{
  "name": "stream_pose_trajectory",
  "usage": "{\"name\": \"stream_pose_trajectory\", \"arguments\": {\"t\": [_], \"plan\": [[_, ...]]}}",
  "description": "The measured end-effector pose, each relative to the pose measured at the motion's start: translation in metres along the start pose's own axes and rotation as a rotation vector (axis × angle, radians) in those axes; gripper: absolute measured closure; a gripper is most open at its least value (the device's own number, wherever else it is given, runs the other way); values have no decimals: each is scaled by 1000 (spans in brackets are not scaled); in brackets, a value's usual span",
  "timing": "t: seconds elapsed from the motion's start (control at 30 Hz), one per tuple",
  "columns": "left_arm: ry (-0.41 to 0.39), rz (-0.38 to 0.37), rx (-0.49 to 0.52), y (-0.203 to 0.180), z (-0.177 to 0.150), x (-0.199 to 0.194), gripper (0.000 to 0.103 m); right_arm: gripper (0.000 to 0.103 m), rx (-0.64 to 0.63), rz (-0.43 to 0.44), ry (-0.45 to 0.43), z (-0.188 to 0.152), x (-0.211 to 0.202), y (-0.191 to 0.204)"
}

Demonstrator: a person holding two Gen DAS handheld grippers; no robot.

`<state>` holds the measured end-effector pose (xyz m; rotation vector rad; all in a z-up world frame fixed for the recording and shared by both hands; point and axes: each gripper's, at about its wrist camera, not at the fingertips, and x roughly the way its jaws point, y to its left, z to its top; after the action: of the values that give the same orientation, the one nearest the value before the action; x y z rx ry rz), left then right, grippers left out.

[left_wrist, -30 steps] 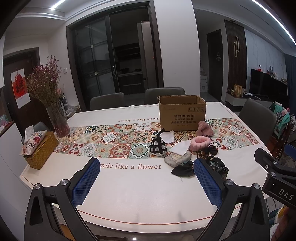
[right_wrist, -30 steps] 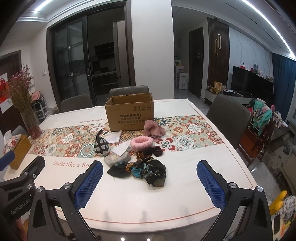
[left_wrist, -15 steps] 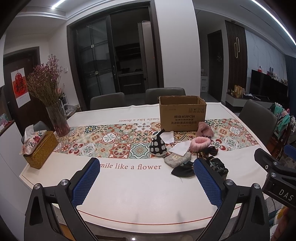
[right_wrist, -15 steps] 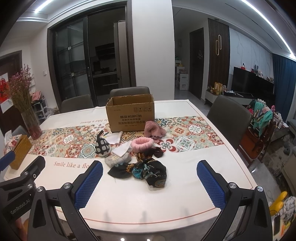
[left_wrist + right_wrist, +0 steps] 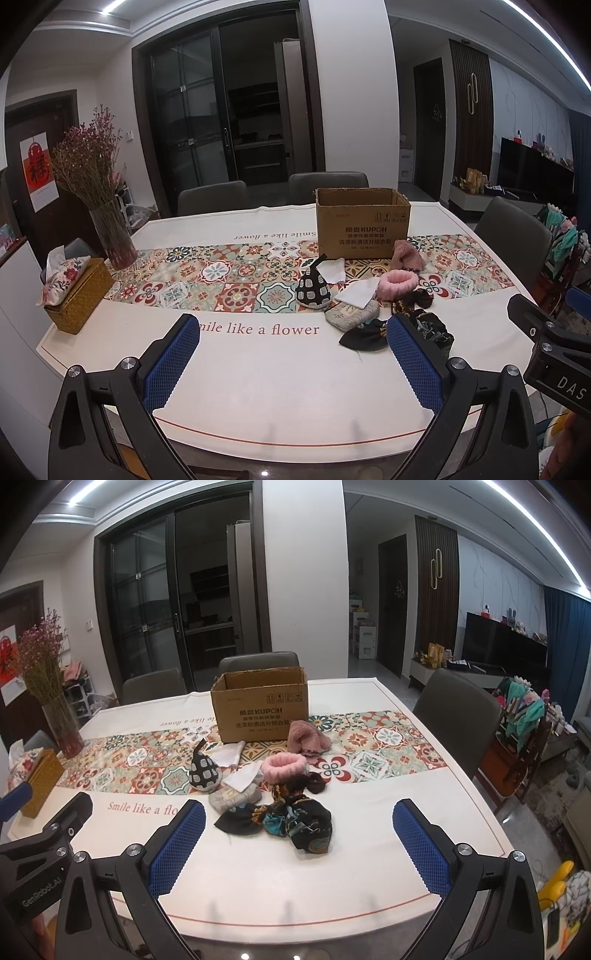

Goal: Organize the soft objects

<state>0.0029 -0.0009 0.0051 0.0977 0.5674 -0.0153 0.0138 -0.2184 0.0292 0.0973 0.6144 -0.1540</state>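
A heap of soft things lies mid-table: a pink fuzzy headband (image 5: 283, 766), a dusty pink cloth (image 5: 306, 737), a black-and-white patterned pouch (image 5: 204, 771), white cloths (image 5: 242, 777), a grey pouch (image 5: 234, 797) and dark patterned scarves (image 5: 295, 821). An open cardboard box (image 5: 260, 709) stands behind them. My right gripper (image 5: 299, 843) is open and empty, just short of the scarves. My left gripper (image 5: 293, 363) is open and empty, left of the heap (image 5: 354, 295). The box also shows in the left wrist view (image 5: 362, 221).
A glass vase of dried flowers (image 5: 110, 229) and a wicker tissue box (image 5: 75, 291) stand at the table's left end. Grey chairs (image 5: 456, 716) surround the table (image 5: 258, 384). A patterned runner (image 5: 221, 277) crosses its middle.
The right wrist view has crept slightly towards the heap. The left gripper has not visibly moved. Both stay open.
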Motion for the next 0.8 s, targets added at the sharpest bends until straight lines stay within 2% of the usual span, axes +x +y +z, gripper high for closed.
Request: {"name": "stream_pose_trajectory", "arguments": {"t": [0.8], "plan": [[24, -19, -6, 1, 0, 8, 0, 1, -1, 7, 6, 1, 6, -2]]}}
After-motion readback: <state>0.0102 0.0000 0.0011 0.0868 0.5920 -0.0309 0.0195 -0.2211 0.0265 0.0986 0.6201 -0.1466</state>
